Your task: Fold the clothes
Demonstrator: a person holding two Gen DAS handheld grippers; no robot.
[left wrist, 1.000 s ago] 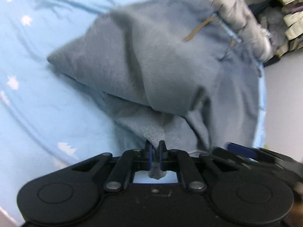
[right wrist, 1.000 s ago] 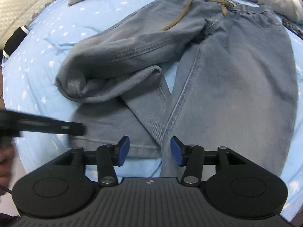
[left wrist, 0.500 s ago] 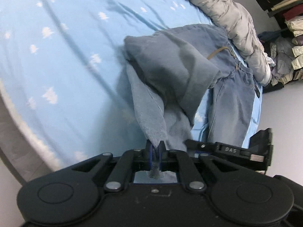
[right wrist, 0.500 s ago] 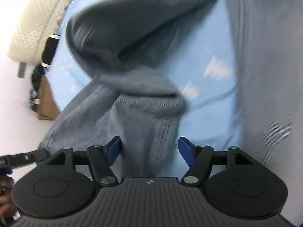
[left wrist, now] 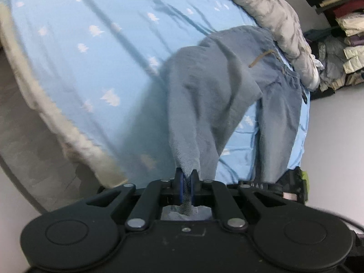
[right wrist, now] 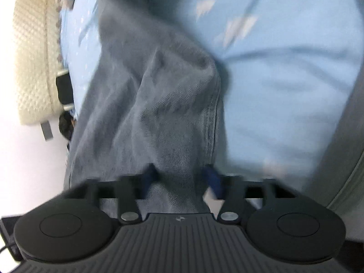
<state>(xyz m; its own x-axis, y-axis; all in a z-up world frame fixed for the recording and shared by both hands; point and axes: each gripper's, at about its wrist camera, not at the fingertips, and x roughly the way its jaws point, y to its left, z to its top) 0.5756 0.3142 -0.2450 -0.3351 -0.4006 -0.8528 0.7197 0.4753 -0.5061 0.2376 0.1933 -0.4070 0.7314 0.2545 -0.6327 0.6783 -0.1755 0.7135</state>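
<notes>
A pair of grey-blue jeans (left wrist: 211, 91) lies on a light blue bed sheet (left wrist: 95, 45) with white prints. One leg is lifted and stretched toward me. My left gripper (left wrist: 186, 177) is shut on that leg's hem. In the right wrist view the same leg (right wrist: 159, 104) runs between the fingers of my right gripper (right wrist: 180, 177). Its jaws stand partly apart with denim bunched between them, and the view is blurred. The other leg (left wrist: 279, 122) lies flat on the bed. The waistband with a tan drawstring (left wrist: 259, 58) is at the far end.
A grey quilt (left wrist: 273, 16) lies along the far side of the bed. Stacks of clothes (left wrist: 341, 36) stand on shelves at the right. The bed's edge and grey floor (left wrist: 34, 136) are at the left. A cream headboard (right wrist: 29, 56) shows in the right wrist view.
My left gripper has pulled the leg hem back off the bed's edge, stretching the leg. My right gripper has moved onto the same leg and its fingers have narrowed around the denim.
</notes>
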